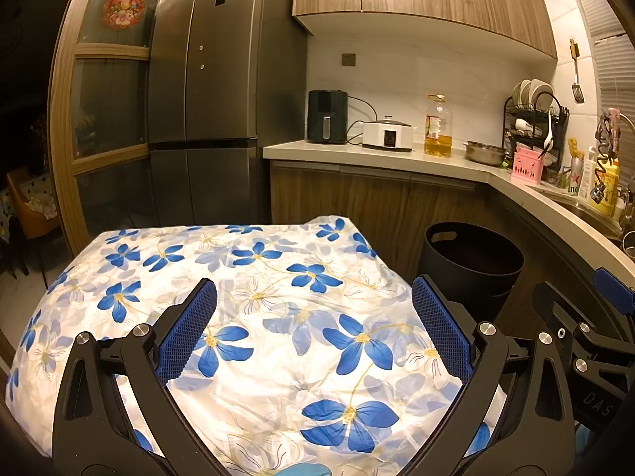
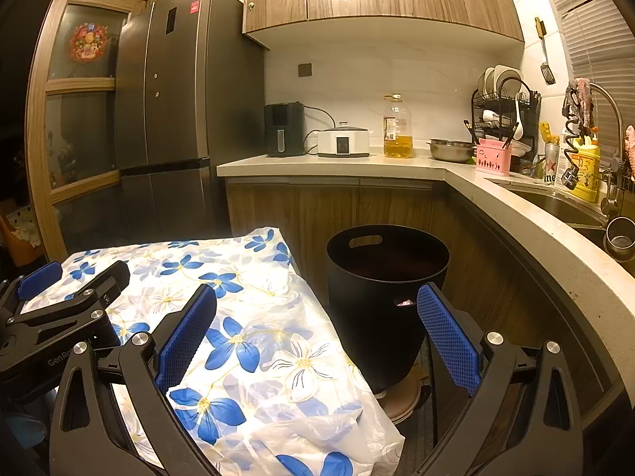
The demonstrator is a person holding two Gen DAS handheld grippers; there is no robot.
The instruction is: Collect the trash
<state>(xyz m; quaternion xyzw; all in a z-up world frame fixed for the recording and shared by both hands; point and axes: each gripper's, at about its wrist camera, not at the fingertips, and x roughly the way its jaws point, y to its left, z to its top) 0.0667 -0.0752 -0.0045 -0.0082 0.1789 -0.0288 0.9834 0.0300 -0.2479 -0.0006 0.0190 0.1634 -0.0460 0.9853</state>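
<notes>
Two grippers are at work, each with two black fingers faced in blue ribbed pads: the left gripper [image 1: 313, 317] has its fingers spread wide with nothing between them, hovering over a white plastic tablecloth printed with blue flowers [image 1: 278, 317], and the right gripper [image 2: 317, 329] is likewise spread wide and empty, its left finger over the cloth's right edge and its right finger out over the floor gap. One round black plastic trash bin with a handle slot cut in its rim [image 2: 381, 289] stands on the floor just ahead of the right gripper, between its two fingers in that view, close beside the table's right edge; from the left gripper it sits ahead and off to the right [image 1: 472, 261]. No loose trash can be made out on the cloth in either view. Ahead of both tools runs one pale L-shaped kitchen counter [image 2: 357, 164] carrying one black air fryer [image 2: 285, 130], one white cooker with a lid [image 2: 343, 142], one clear jug of yellow oil [image 2: 397, 131], one steel bowl [image 2: 450, 150] and one pink utensil caddy [image 2: 492, 156], with one tall dark grey fridge [image 1: 214, 91] to the left. Only the right wrist view shows the bin's full height down to the round base it stands on, the crumpled clear plastic hanging off the table's near corner [image 2: 369, 432], and the sink's steel basin. Only the left wrist view shows the whole width of the table top.
</notes>
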